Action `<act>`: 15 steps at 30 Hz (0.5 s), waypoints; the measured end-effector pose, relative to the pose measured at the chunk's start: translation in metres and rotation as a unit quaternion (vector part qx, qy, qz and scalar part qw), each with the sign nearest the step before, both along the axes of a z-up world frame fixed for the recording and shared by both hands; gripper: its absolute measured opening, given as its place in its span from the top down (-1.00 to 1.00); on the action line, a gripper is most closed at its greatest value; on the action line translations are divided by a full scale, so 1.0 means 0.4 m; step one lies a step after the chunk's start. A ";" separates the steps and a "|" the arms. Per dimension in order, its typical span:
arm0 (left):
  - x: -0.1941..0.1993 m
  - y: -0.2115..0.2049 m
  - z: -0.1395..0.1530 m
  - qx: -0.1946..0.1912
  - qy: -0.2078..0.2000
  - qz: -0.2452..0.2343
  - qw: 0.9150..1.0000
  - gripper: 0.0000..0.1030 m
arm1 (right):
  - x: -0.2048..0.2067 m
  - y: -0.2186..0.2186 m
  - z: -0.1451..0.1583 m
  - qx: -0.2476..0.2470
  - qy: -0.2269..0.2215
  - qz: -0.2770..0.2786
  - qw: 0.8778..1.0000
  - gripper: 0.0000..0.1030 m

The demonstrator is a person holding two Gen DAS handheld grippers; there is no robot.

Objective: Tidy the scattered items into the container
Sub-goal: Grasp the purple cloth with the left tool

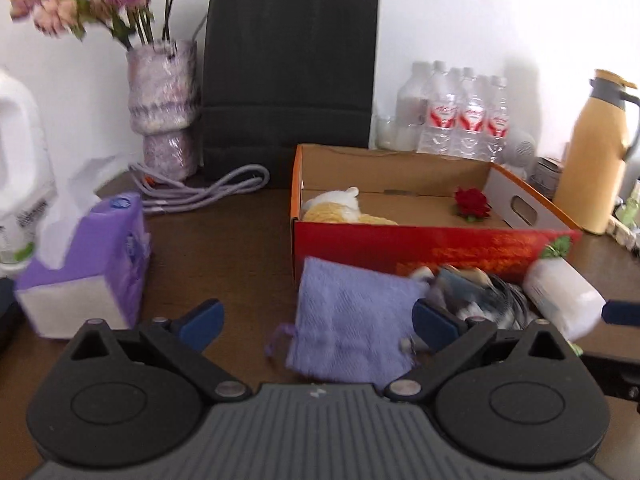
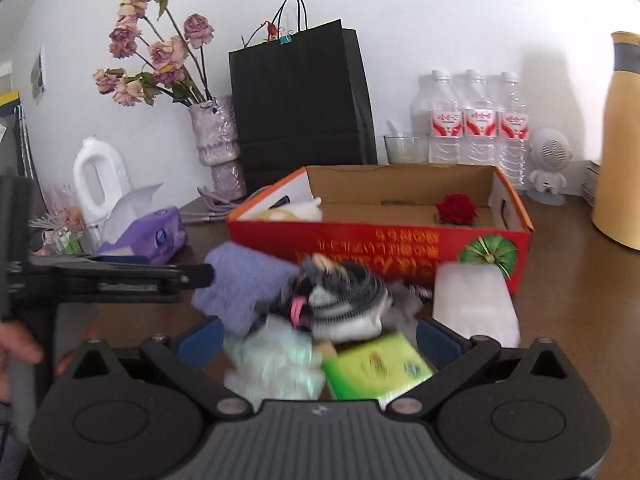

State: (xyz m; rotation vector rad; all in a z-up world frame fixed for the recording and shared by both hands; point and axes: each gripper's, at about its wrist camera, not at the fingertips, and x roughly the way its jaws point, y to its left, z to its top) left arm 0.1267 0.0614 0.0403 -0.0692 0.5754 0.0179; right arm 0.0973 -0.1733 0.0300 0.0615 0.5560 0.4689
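Observation:
A red cardboard box [image 1: 420, 246] [image 2: 380, 242] stands open on the brown table, holding a yellow-white plush [image 1: 340, 208] and a red rose [image 1: 472, 202] [image 2: 456, 208]. In front of it lie a lilac cloth [image 1: 352, 320] [image 2: 240, 284], a striped black-and-white soft toy [image 1: 480, 296] [image 2: 344, 300], a white packet [image 1: 564, 300] [image 2: 472, 300], a green packet [image 2: 376, 364] and a pale green fluffy item [image 2: 276, 360]. My left gripper [image 1: 316, 320] is open over the lilac cloth. My right gripper [image 2: 318, 338] is open around the toy and packets. The left gripper shows from the side in the right wrist view [image 2: 120, 276].
A purple tissue box [image 1: 88, 264] sits left. At the back stand a black paper bag [image 1: 288, 72], a vase of dried flowers [image 1: 164, 108], water bottles [image 1: 464, 112], a yellow thermos [image 1: 592, 160], a white jug [image 1: 20, 160] and a grey cable [image 1: 208, 188].

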 end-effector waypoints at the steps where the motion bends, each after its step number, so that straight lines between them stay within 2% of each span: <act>1: 0.023 0.011 -0.008 -0.018 0.007 0.000 1.000 -0.89 | 0.022 0.004 -0.001 0.002 0.006 0.000 1.000 -0.93; 3: 0.064 0.037 -0.030 -0.068 0.032 -0.002 0.997 -0.69 | 0.068 0.015 -0.007 0.003 0.019 0.005 1.000 -0.65; 4: 0.078 0.049 -0.042 -0.093 0.048 -0.001 0.995 -0.35 | 0.092 0.019 -0.011 0.003 0.026 0.009 1.000 -0.54; 5: 0.087 0.057 -0.052 -0.112 0.059 -0.005 0.992 0.05 | 0.115 0.024 -0.013 0.007 0.034 0.011 0.999 -0.29; 6: 0.091 0.062 -0.060 -0.124 0.065 -0.010 0.990 0.18 | 0.141 0.030 -0.016 0.007 0.045 0.008 0.999 -0.09; 8: 0.083 0.065 -0.064 -0.124 0.064 -0.014 0.990 0.61 | 0.185 0.049 -0.026 -0.016 0.065 -0.008 0.998 -0.03; 10: 0.064 0.064 -0.051 -0.117 0.054 -0.017 0.992 0.70 | 0.216 0.066 -0.044 -0.039 0.077 -0.016 0.996 0.00; 12: 0.039 0.061 -0.025 -0.106 0.045 -0.013 0.993 0.74 | 0.229 0.077 -0.058 -0.046 0.084 -0.019 0.995 0.13; 13: 0.020 0.060 -0.003 -0.105 0.037 -0.015 0.994 0.75 | 0.228 0.082 -0.059 -0.052 0.079 -0.021 0.995 0.24; 15: -0.036 0.062 0.055 -0.120 -0.002 -0.029 0.992 0.76 | 0.215 0.084 -0.043 -0.047 0.066 -0.023 0.996 0.59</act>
